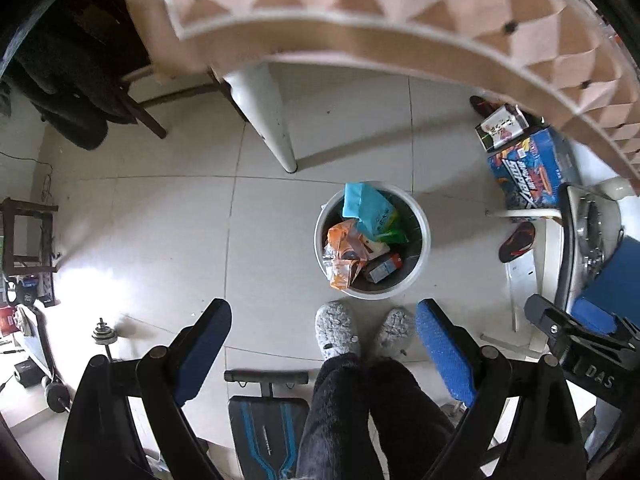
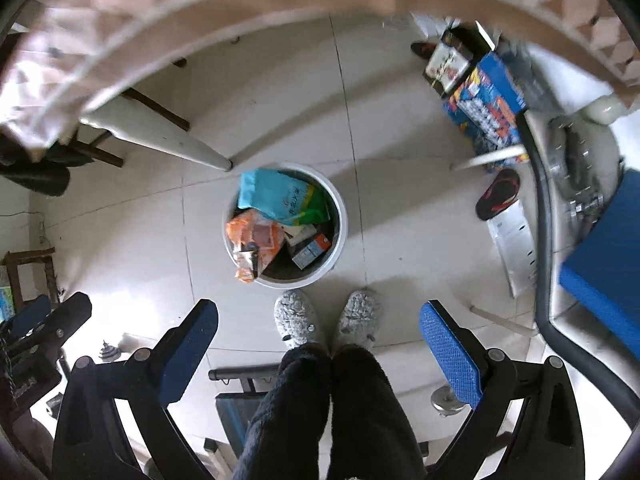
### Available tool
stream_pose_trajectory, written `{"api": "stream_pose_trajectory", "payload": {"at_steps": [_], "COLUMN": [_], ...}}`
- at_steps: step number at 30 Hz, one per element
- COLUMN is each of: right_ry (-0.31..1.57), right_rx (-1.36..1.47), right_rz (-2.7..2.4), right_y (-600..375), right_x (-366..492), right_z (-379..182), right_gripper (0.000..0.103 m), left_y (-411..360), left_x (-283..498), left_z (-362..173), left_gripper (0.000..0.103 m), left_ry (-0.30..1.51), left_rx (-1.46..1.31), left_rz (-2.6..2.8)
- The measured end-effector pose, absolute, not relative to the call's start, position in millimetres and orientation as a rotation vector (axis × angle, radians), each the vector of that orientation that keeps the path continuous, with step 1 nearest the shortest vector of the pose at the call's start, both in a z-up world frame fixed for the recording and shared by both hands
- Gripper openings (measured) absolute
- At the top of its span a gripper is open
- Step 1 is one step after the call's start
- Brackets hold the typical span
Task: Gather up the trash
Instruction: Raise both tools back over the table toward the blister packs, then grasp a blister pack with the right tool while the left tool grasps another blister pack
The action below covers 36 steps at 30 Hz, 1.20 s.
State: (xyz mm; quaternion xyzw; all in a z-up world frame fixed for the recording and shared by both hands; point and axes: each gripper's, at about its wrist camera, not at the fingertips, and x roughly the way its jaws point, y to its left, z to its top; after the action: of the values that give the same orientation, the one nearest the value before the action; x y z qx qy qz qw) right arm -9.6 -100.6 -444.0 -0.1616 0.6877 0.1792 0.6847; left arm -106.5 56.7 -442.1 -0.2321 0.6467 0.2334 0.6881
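Note:
A white round bin (image 1: 422,236) (image 2: 342,216) stands on the tiled floor below both grippers. In it lie a light blue and green bag (image 1: 370,212) (image 2: 280,198), an orange wrapper (image 1: 344,254) (image 2: 252,240) and a small box with a red end (image 1: 384,268) (image 2: 312,252). My left gripper (image 1: 324,328) points down, high above the floor, open with nothing between its blue pads. My right gripper (image 2: 320,328) also points down, open and empty. Each gripper shows at the edge of the other's view.
A person's legs in dark trousers and grey slippers (image 1: 338,330) (image 2: 294,318) stand just before the bin. A table edge with a pink checked cloth (image 1: 360,12) arcs overhead. Boxes (image 1: 528,172) and a sandal (image 1: 516,242) lie right; a weight bench (image 1: 264,420) and dumbbell (image 1: 104,336) lie below left.

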Motion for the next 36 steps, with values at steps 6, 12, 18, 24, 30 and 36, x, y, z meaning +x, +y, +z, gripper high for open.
{"api": "stream_pose_trajectory", "payload": {"at_steps": [6, 12, 18, 24, 30, 36], "right_ry": [1.494, 1.479, 1.413, 1.362, 1.337, 1.433], "right_rx": [-0.357, -0.285, -0.158, -0.227, -0.409, -0.519], "right_rz": [0.437, 0.465, 0.447, 0.426, 0.365, 0.400], "right_y": [-102.7, -105.2, -101.4, -102.3, -103.4, -90.2], "right_x": [-23.3, -20.9, 40.1, 162.1, 331.2, 451.8], "right_z": [-364.6, -289.4, -226.7, -200.7, -225.3, -288.7], "right_gripper": [0.102, 0.102, 0.102, 0.102, 0.102, 0.102], "left_y": [51.1, 51.7, 68.0, 71.5, 72.4, 74.6], "left_x": [-116.8, -118.9, -58.5, 42.4, 176.5, 271.2], "left_z": [-380.4, -318.5, -273.3, -261.3, -300.3, -356.1], "left_gripper": [0.094, 0.094, 0.096, 0.103, 0.103, 0.103], "left_ry": [1.413, 1.356, 1.236, 1.202, 1.277, 1.432], "left_rx": [-0.493, -0.457, -0.418, -0.378, -0.398, -0.442], "left_rz": [0.521, 0.557, 0.596, 0.591, 0.654, 0.685]}}
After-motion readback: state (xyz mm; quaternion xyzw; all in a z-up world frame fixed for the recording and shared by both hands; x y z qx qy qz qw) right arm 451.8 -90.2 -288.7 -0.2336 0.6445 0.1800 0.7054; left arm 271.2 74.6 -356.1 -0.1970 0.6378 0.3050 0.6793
